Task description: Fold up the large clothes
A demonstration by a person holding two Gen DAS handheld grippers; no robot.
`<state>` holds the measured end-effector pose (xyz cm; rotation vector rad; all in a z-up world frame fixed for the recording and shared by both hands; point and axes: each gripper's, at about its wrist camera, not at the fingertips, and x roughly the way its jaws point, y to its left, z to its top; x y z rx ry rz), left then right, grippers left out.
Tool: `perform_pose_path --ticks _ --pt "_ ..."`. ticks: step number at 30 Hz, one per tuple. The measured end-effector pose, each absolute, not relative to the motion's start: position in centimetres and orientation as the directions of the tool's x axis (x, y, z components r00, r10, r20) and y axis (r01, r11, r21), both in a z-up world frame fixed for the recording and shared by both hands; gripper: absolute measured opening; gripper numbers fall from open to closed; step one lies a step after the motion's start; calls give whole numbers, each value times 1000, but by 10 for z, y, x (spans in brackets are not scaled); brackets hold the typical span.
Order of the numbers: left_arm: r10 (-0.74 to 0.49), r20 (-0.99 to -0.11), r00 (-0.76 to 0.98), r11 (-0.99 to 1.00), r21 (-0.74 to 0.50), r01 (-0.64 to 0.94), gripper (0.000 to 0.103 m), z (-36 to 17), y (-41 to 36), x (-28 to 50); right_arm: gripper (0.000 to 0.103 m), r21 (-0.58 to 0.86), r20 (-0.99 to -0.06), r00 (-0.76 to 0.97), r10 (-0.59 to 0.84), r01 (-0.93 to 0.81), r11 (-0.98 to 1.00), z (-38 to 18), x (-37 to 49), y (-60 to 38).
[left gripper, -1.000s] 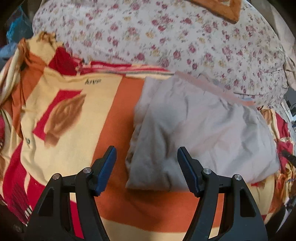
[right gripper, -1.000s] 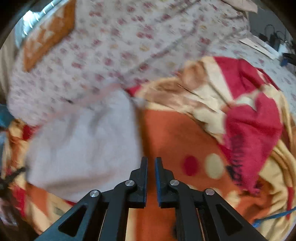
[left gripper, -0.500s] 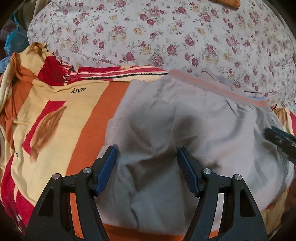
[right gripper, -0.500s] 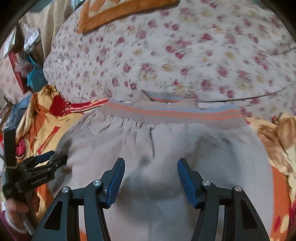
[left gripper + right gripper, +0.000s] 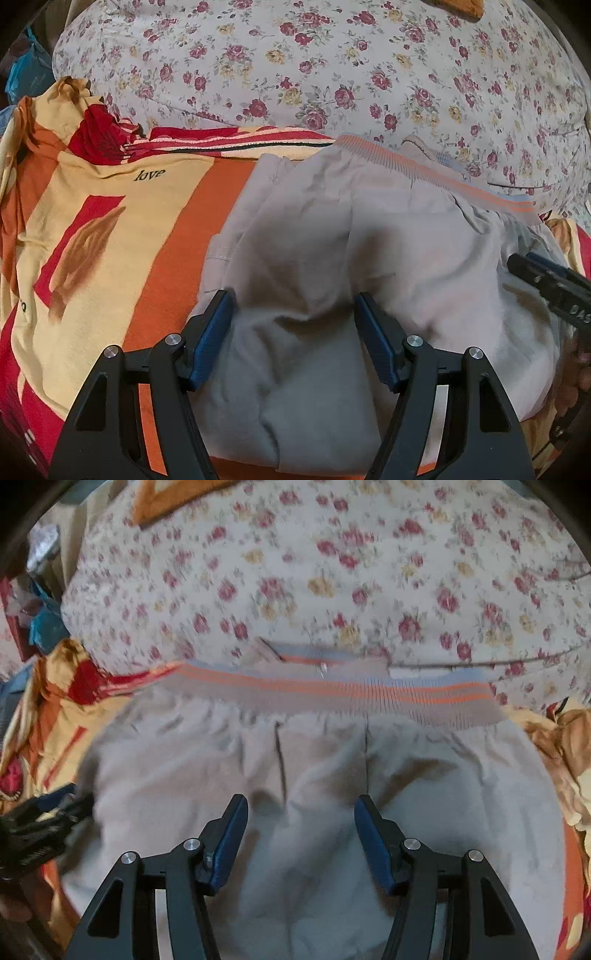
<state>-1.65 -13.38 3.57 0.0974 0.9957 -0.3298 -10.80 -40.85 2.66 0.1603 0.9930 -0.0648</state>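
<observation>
Folded grey trousers (image 5: 351,258) with an orange-striped ribbed waistband (image 5: 424,170) lie on an orange, yellow and red blanket (image 5: 110,229). My left gripper (image 5: 293,314) is open and empty, its blue-padded fingers just above the near left part of the trousers. My right gripper (image 5: 301,816) is open and empty over the middle of the trousers (image 5: 314,775), waistband (image 5: 351,694) ahead of it. The right gripper also shows at the right edge of the left wrist view (image 5: 546,280). The left gripper shows blurred at the left edge of the right wrist view (image 5: 40,819).
A large floral-print bedcover mound (image 5: 332,66) rises just behind the waistband. The blanket is bunched up at the far left (image 5: 55,110) and at the right (image 5: 561,746). Blue and dark clutter (image 5: 26,74) lies beyond the bed's left edge.
The right gripper has opened and swung left, over the trousers. The left gripper has moved forward, closer over the trousers. The trousers lie where they did.
</observation>
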Motion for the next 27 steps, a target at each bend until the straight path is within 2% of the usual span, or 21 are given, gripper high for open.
perform_pose_path --ticks 3,8,15,27 --pt "-229 -837 497 947 -73 314 69 36 -134 -16 58 118 -826 562 41 100 988 32 -102 -399" --pt "-231 -839 492 946 -77 314 69 36 -133 -15 58 58 -828 561 8 71 996 23 -78 -382" --pt "-240 -842 483 945 -89 313 72 34 -133 -12 58 29 -878 478 -18 90 996 -14 -51 -383" --pt "-240 -846 476 947 -96 307 72 34 -134 -12 58 76 -866 499 32 67 995 25 -101 -388"
